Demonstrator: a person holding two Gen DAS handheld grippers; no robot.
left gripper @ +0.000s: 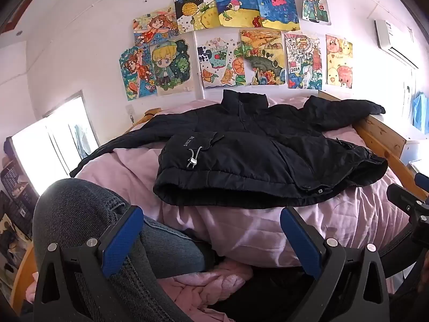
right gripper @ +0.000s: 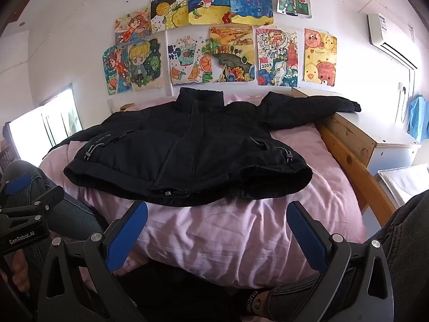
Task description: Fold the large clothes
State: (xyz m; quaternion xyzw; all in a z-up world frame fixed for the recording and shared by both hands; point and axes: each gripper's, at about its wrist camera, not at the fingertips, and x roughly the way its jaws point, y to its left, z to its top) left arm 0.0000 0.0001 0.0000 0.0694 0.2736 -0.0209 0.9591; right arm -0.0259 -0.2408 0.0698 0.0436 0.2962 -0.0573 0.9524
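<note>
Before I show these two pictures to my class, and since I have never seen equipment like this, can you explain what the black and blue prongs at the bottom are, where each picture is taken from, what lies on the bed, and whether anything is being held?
There is no robot here: a seated person holds a two-finger gripper in each hand, and each gripper carries a wide-angle camera looking along its fingers. One picture comes from the left gripper, the other from the right gripper. The prongs are the fingers, with blue pads.

On the bed, over a pink quilt, a black jacket lies spread out, zipped, collar towards the wall of drawings. One sleeve reaches over the wooden bed frame onto a white cabinet.

Both grippers are wide open and short of the jacket. Nothing is held; folding has not begun.
</note>
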